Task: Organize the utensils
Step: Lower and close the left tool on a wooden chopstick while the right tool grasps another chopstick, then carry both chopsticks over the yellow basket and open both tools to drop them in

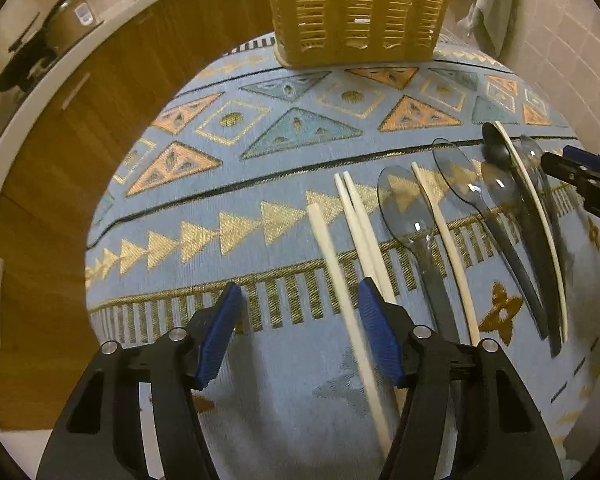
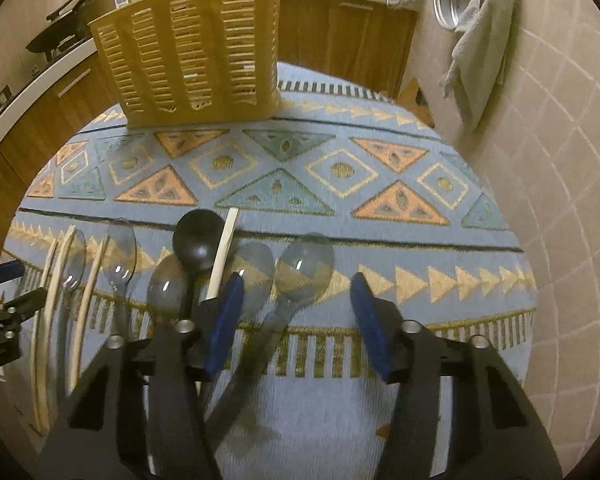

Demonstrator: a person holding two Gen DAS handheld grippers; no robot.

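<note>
A yellow slatted utensil basket [image 1: 360,8] stands at the far edge of the round table [image 1: 204,208]; it also shows in the right wrist view [image 2: 192,52]. White chopsticks [image 1: 340,264] and clear grey plastic spoons [image 1: 404,208] lie in a row near the front. A black spoon [image 2: 196,240] lies among them. My left gripper [image 1: 298,300] is open, with one chopstick between its fingers. My right gripper [image 2: 296,288] is open above a clear spoon [image 2: 304,264], which lies between its fingers; it also shows in the left wrist view [image 1: 556,160].
The table wears a blue patterned cloth [image 2: 340,168]. Wooden cabinets [image 1: 60,160] and a counter with pots [image 1: 60,24] curve round the left. A tiled wall [image 2: 560,160] with a hanging towel [image 2: 484,40] is close on the right.
</note>
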